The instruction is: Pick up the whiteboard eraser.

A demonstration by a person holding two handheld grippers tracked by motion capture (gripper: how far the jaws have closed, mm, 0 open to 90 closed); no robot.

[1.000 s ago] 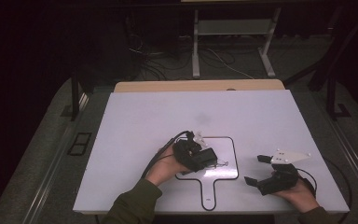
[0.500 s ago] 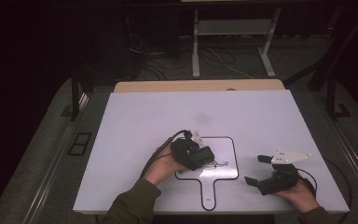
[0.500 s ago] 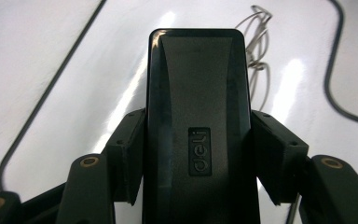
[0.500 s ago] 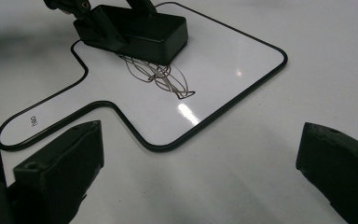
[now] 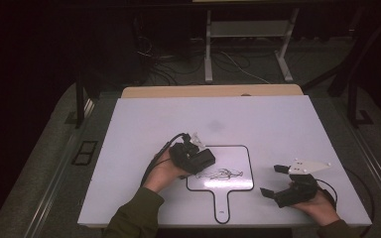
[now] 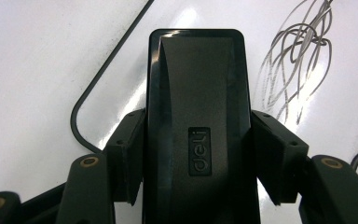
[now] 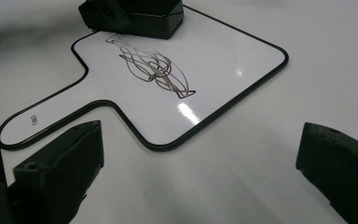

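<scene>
Between the left gripper (image 6: pixel 198 154) jaws sits a clamped eraser (image 6: pixel 196 102); right gripper (image 7: pixel 200 172) jaws gape.

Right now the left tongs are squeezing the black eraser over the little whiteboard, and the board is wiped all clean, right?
Not quite. The left tongs do squeeze the black eraser over the little whiteboard, but the board is not clean: a scribble of looping lines is on it, as the right gripper view shows.
</scene>
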